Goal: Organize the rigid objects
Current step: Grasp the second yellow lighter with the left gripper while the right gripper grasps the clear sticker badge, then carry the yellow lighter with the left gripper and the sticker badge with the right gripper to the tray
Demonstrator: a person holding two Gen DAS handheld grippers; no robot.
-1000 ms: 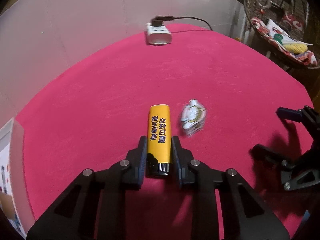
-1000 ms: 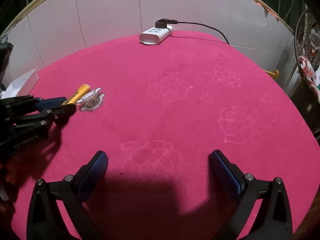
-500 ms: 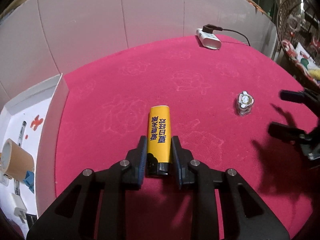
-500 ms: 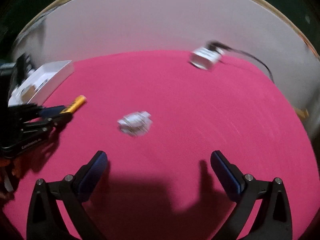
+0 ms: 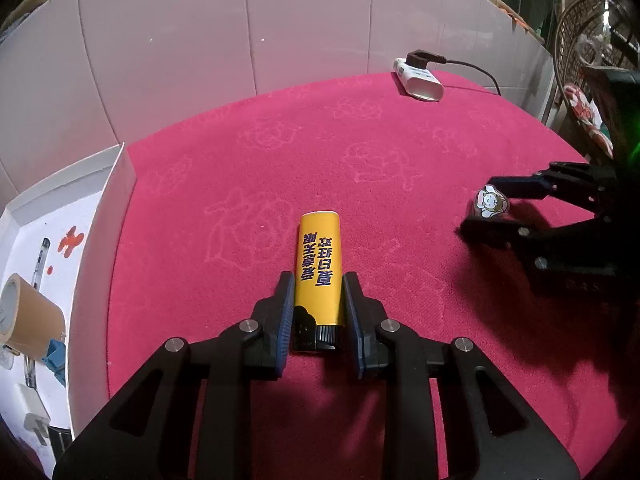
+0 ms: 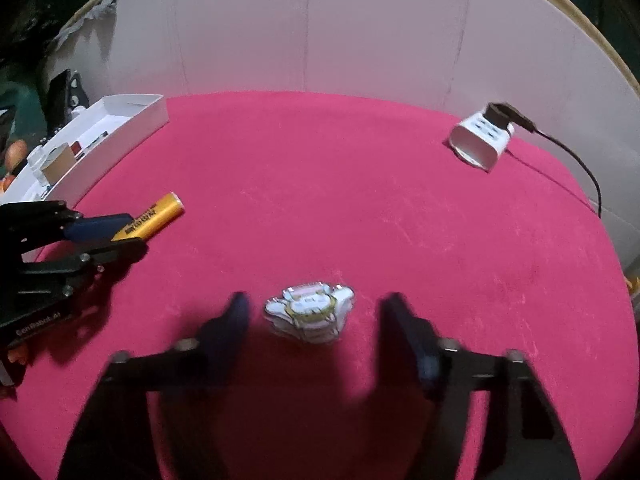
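My left gripper is shut on a yellow lighter with dark blue characters, holding it near its black cap end. In the right wrist view the same lighter pokes out of the left gripper at the left. A small white cartoon charm lies on the red cloth between the fingers of my right gripper. Those jaws are closing and blurred, with a gap still showing on each side of the charm. From the left wrist view, the charm sits between the right gripper's fingers.
A white box at the table's left edge holds a tape roll, a pen and small items. A white power strip with a black cable lies at the back right. White tiled wall stands behind the round red table.
My right gripper came up to the charm and its fingers narrowed around it. The left gripper, still holding the lighter, swung left towards the white box, then held still.
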